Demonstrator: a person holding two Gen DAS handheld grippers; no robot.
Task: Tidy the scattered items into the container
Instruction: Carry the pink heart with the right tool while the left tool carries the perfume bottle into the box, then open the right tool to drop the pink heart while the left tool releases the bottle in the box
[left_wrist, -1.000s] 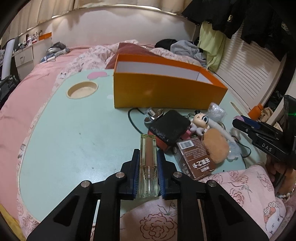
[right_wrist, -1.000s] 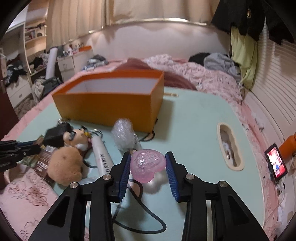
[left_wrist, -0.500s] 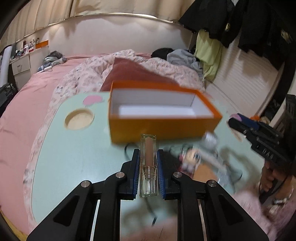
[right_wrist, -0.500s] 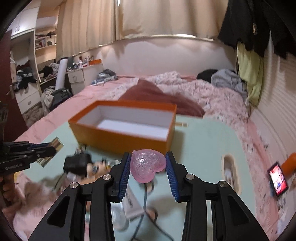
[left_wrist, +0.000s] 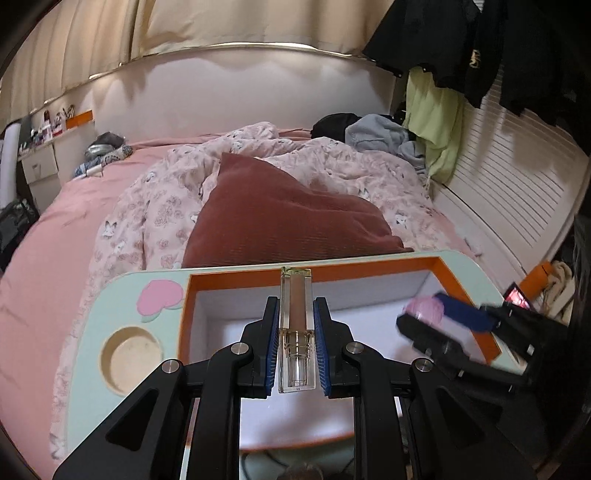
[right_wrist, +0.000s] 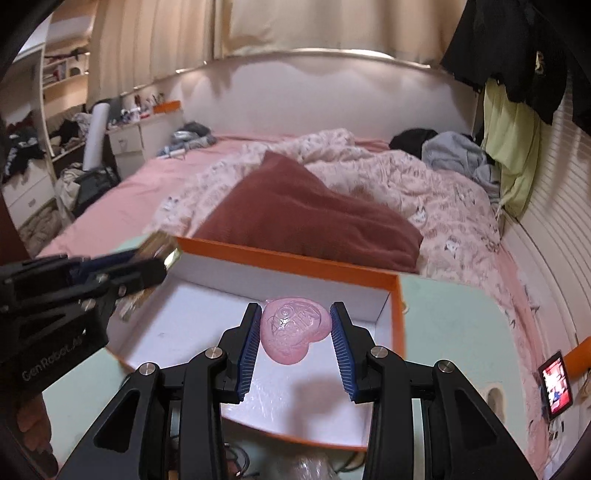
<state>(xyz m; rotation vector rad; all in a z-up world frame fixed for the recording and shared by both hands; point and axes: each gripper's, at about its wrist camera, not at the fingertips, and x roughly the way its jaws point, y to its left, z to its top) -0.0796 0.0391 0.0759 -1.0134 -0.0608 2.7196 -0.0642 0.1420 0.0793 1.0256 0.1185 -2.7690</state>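
My left gripper (left_wrist: 295, 325) is shut on a clear lip gloss tube (left_wrist: 295, 332) and holds it over the orange box (left_wrist: 369, 267), whose white inside shows nothing lying in it. My right gripper (right_wrist: 295, 339) is shut on a pink heart-shaped case (right_wrist: 293, 330) and holds it over the same orange box (right_wrist: 288, 256), near its right end. Each gripper shows in the other's view: the right one (left_wrist: 443, 321) with the pink heart (left_wrist: 424, 310), the left one (right_wrist: 122, 269) at the box's left end.
The box sits on a mint green lap table (left_wrist: 99, 306) with a round cup hole (left_wrist: 131, 360), on a pink bed. A dark red pillow (left_wrist: 280, 221) lies just behind the table. A phone (right_wrist: 556, 384) lies at the right. A cable and a crinkly wrapper (right_wrist: 310, 467) lie below the box.
Both grippers rose from the table with their items and moved forward over the open orange box. The scattered items dropped out of view below.
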